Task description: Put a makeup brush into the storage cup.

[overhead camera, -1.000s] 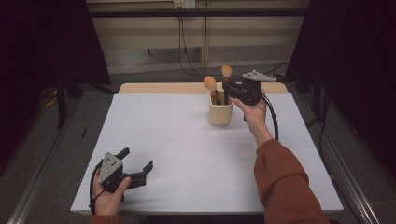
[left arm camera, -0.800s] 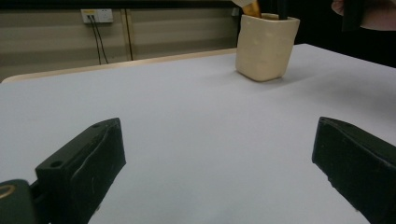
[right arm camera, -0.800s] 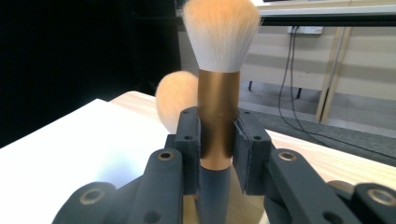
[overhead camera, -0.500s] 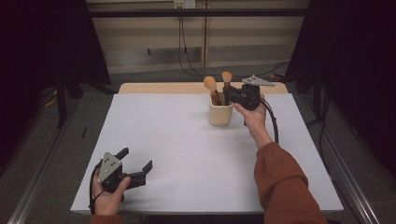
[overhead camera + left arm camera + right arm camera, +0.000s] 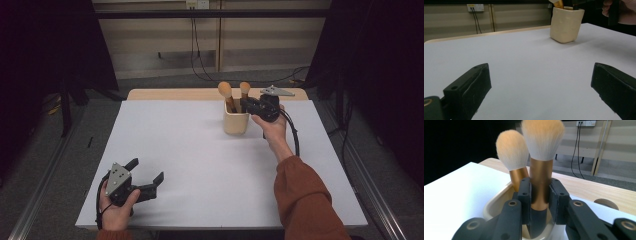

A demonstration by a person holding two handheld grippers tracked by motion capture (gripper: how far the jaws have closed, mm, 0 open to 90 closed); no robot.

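My right claw is pinching a brush that is standing in the cup.

From up high, my right claw (image 5: pixel 248 106) is reaching over the cream cup (image 5: pixel 235 123), which is sitting near the far edge of the white table (image 5: pixel 200 150), and two brushes are poking out of it. My left claw (image 5: pixel 145 181) is resting by the near left corner with its jaws wide and nothing in them, and lots of bare table is lying between the two claws. In my left gripper view, the cup (image 5: pixel 565 24) is standing far off past open white table. In my right gripper view, my jaws are squeezing the gold handle of the near brush (image 5: pixel 541 180), and the other brush (image 5: pixel 514 157) is leaning just beside it.
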